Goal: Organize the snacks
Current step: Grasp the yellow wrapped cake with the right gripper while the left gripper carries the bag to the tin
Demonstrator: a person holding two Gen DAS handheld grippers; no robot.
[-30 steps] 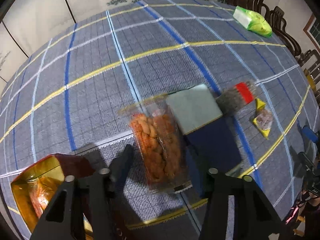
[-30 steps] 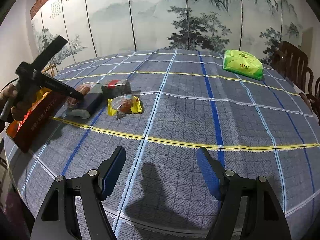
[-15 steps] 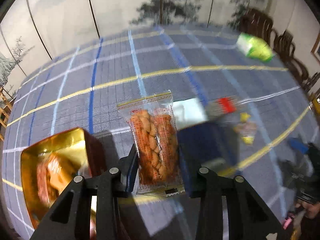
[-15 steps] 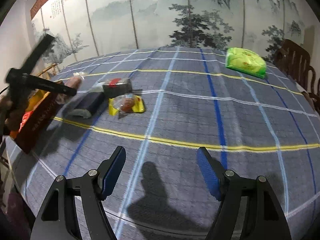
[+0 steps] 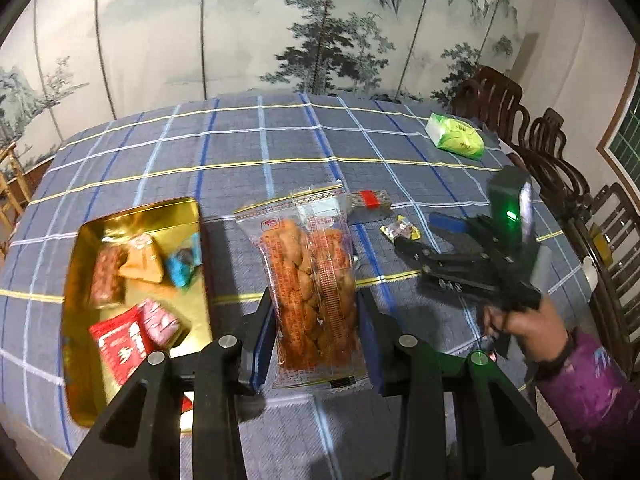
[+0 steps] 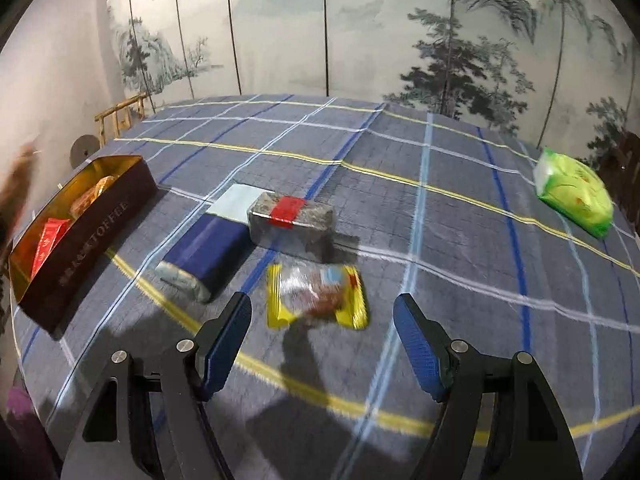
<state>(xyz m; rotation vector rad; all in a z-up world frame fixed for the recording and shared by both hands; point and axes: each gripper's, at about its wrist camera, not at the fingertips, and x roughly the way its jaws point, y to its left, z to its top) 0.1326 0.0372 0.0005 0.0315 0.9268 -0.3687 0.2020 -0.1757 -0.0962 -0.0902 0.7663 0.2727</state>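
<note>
Your left hand-held gripper (image 5: pixel 316 328) is clenched on the clear packet of fried twists (image 5: pixel 314 280), held above the counter (image 5: pixel 280 152) just right of the gold tin (image 5: pixel 92 360). Your right hand-held gripper (image 6: pixel 322 330) is released, empty, its jaws apart over the yellow-edged snack (image 6: pixel 316 294), which lies well right of the tin.

Blurred by motion: yellow-edged snack packet (image 6: pixel 318 296) on the counter (image 6: pixel 460 240), print unreadable. Smeared brown shape at the left edge (image 6: pixel 16 184), identity unclear. Toffee tin (image 6: pixel 86 226) partly cut off by the left border. Dark blue pack (image 5: pixel 357 260) almost wholly hidden behind the held twist-snack bag (image 5: pixel 314 280). Right-hand fingers (image 5: pixel 448 224) blurred. Purple sleeve (image 5: pixel 592 392) cropped at the picture's edge.
</note>
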